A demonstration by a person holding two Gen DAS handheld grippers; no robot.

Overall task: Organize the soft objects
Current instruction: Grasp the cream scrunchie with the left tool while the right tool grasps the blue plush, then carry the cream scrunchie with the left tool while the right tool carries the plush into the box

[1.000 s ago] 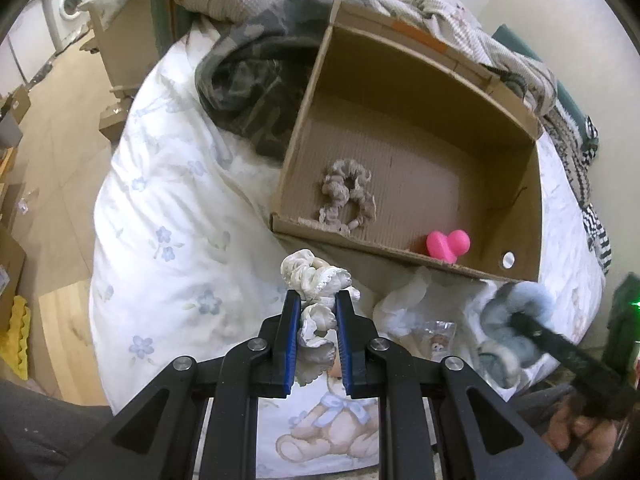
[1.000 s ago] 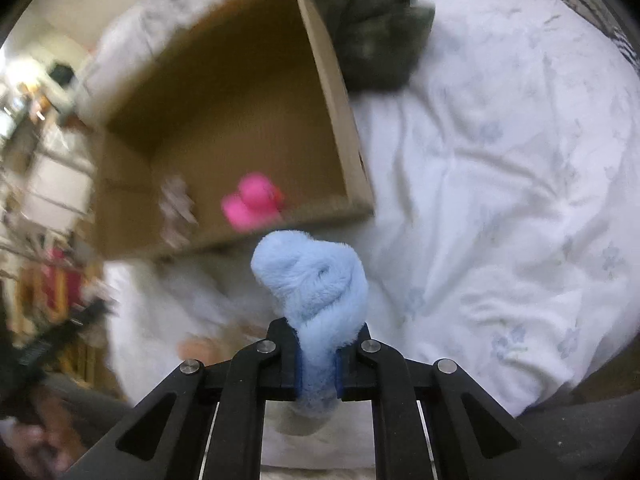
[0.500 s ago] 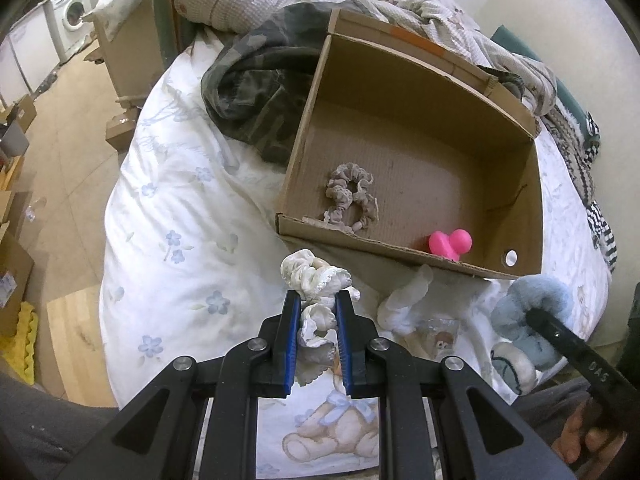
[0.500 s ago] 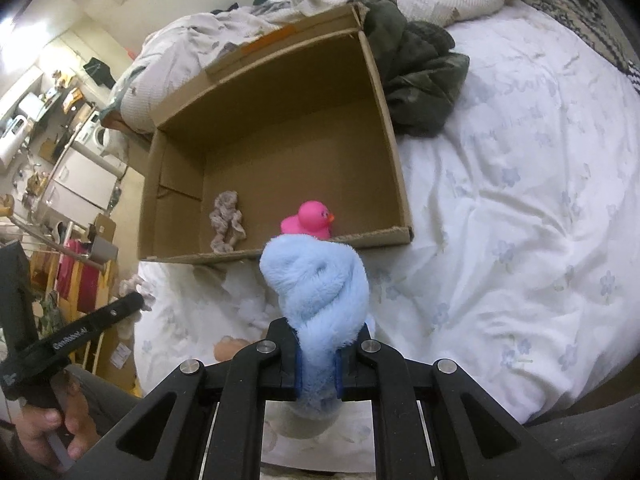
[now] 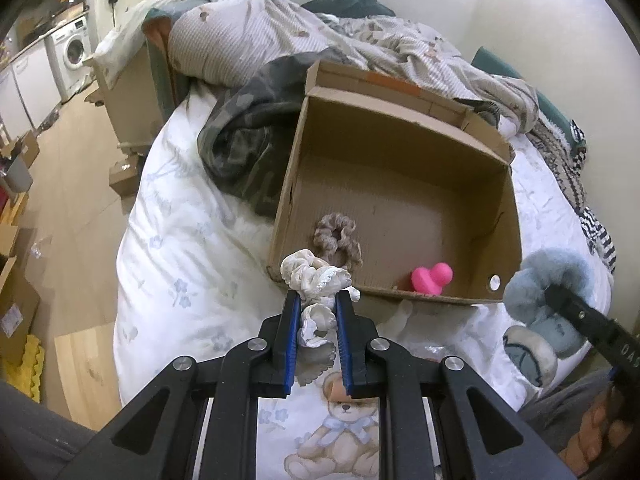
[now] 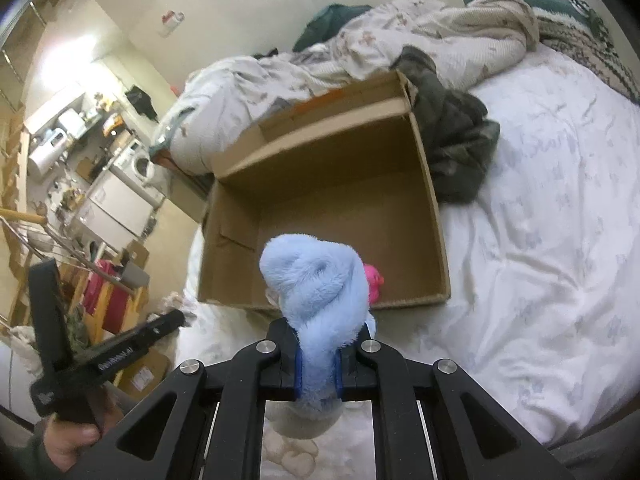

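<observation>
An open cardboard box point(image 5: 400, 152) lies on the bed and also shows in the right wrist view point(image 6: 328, 184). Inside lie a beige scrunchie point(image 5: 338, 240) and a pink rubber duck point(image 5: 432, 278), which peeks out in the right wrist view point(image 6: 374, 280). My left gripper point(image 5: 318, 308) is shut on a white lace scrunchie point(image 5: 316, 280), held just before the box's near wall. My right gripper point(image 6: 318, 340) is shut on a fluffy light-blue soft toy point(image 6: 316, 284), held above the box's near edge; the toy also shows in the left wrist view point(image 5: 544, 280).
A white floral duvet point(image 6: 540, 240) covers the bed. A dark camouflage garment point(image 5: 248, 152) lies against the box's side. Rumpled blankets point(image 5: 320, 36) pile behind the box. A wooden floor with cartons and a washing machine point(image 5: 76, 48) lies off the bed's left.
Both grippers have moved forward toward the box with their loads. The white scrunchie now overlaps the box's near wall, and the blue toy now hides most of the pink duck.
</observation>
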